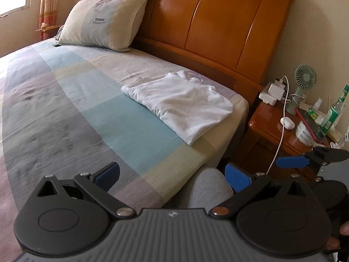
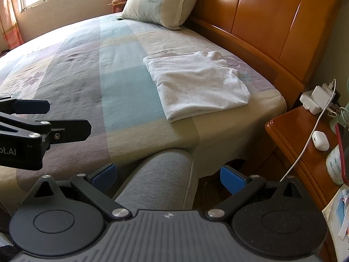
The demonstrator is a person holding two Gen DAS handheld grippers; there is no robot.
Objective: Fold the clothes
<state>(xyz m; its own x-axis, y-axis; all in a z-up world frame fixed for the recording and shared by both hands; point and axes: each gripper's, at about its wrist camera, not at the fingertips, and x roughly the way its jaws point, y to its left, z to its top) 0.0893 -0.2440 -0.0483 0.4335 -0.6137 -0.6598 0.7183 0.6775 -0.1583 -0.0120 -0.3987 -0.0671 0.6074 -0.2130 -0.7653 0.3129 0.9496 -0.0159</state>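
the bed (image 1: 87,109) fills both views under a patchwork sheet, with a wooden headboard (image 1: 218,21) behind and a pillow (image 1: 102,19) propped against it at the far end. the shirt (image 1: 181,102), white, lies near the bed's right edge, close to the headboard end, already folded into a rough rectangle with a rumpled top corner. it looks light, soft and limp, likely to sag and slip out of shape if lifted by one point; the thick folded edge nearest the camera seems the best hold, one gripper toward each end. a knee (image 2: 161,179) in grey cloth sits between the cameras and the bed. the nightstand (image 2: 301,144) beside the bed carries a charger, cable, earbud case (image 2: 320,140), fan and bottle; there are no containers holding clothes in view. the left gripper (image 1: 172,175) and right gripper (image 2: 168,176) are both spread wide, holding nothing, well apart from the shirt.
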